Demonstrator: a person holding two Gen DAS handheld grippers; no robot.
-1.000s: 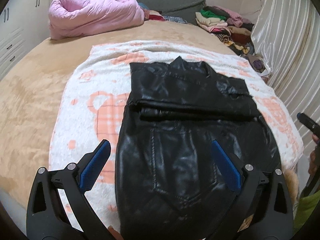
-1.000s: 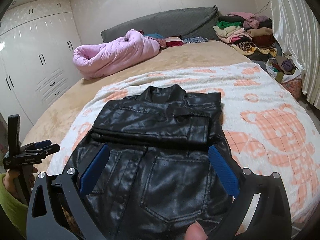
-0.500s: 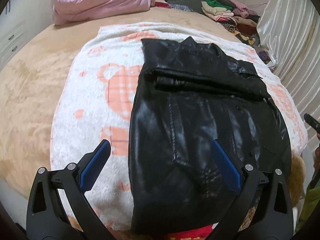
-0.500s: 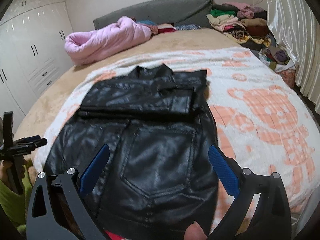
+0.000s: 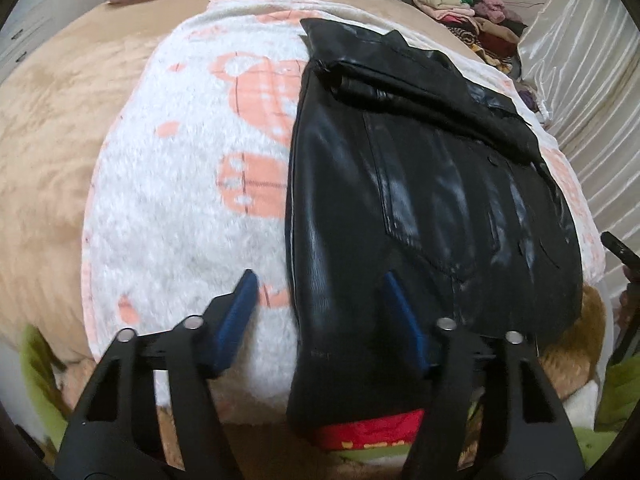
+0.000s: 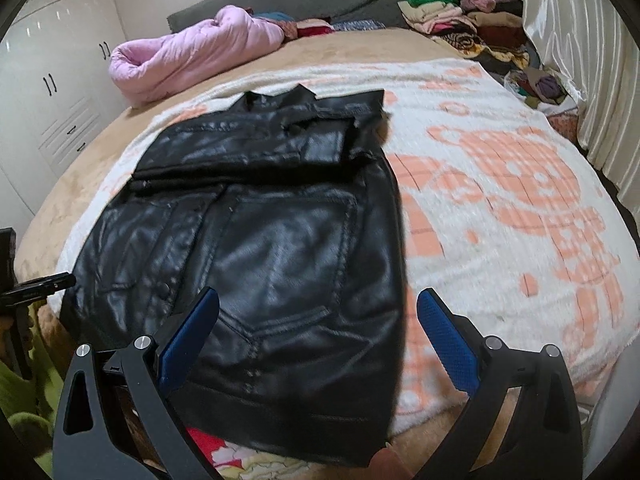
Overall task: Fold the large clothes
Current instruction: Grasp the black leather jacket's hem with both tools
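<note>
Black leather jacket point(image 6: 256, 248) lies back-up on the white-and-peach blanket point(image 6: 500, 208) over the bed point(image 5: 44, 128), sleeves already folded across its upper part and its hem hanging off the near edge. Both the left gripper point(image 5: 320, 320) and the right gripper point(image 6: 316, 336) hover spread wide over the hem, holding nothing. The next move is likely pinching the two hem corners and carrying them toward the collar. Blanket beyond the collar and to the right leaves room.
</note>
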